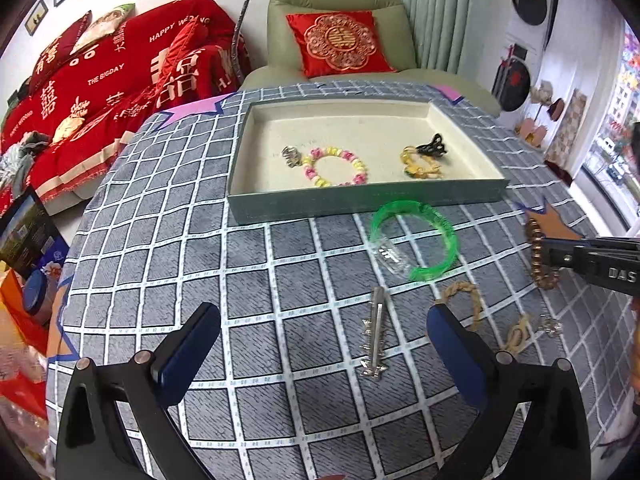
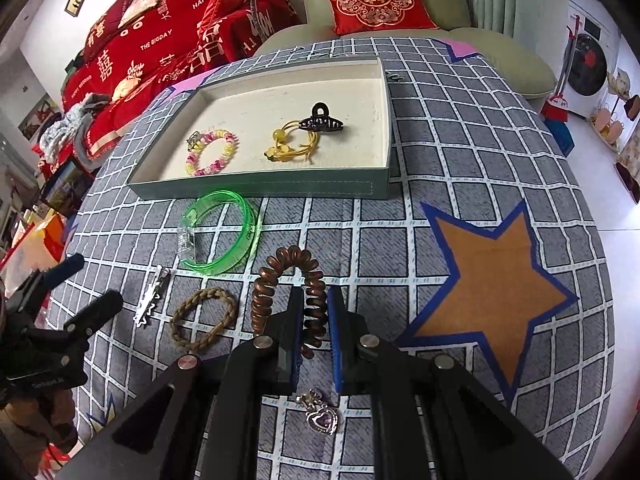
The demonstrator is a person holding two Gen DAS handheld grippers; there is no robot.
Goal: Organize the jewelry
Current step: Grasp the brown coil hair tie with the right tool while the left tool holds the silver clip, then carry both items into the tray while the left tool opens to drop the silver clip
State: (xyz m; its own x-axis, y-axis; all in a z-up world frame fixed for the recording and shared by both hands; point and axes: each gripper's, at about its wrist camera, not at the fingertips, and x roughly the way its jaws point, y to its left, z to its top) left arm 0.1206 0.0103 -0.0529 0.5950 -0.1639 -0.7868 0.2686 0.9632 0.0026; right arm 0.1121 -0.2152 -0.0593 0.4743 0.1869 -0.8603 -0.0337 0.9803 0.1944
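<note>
While four pieces already lie in the tray [image 2: 260, 190] at the far edge of the surface [image 2: 460, 152], namely a beaded bracelet [image 2: 211, 152], yellow hair tie [image 2: 292, 142], black claw clip [image 2: 322, 122] and a small silver piece [image 1: 291, 156], six remain outside. The right claw [image 2: 314, 336] is clenched on the brown spiral hair tie [image 2: 288, 280], raised short of the tray's near edge. The left claw [image 1: 322, 354] is released, with the silver hair clip [image 1: 376, 332] lying on the surface between its jaws; the green bangle [image 1: 414, 240], braided tie [image 2: 204, 316] and heart pendant [image 2: 322, 420] lie nearby.

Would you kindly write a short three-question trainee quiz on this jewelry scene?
1. True or false: the right claw is shut on the brown spiral hair tie.
2. Which item lies in the tray? A green bangle; B black claw clip; C braided tie.
3. What lies on the cloth between the open left claw's fingers?

Key: 1 true; 2 B; 3 the silver hair clip.
</note>
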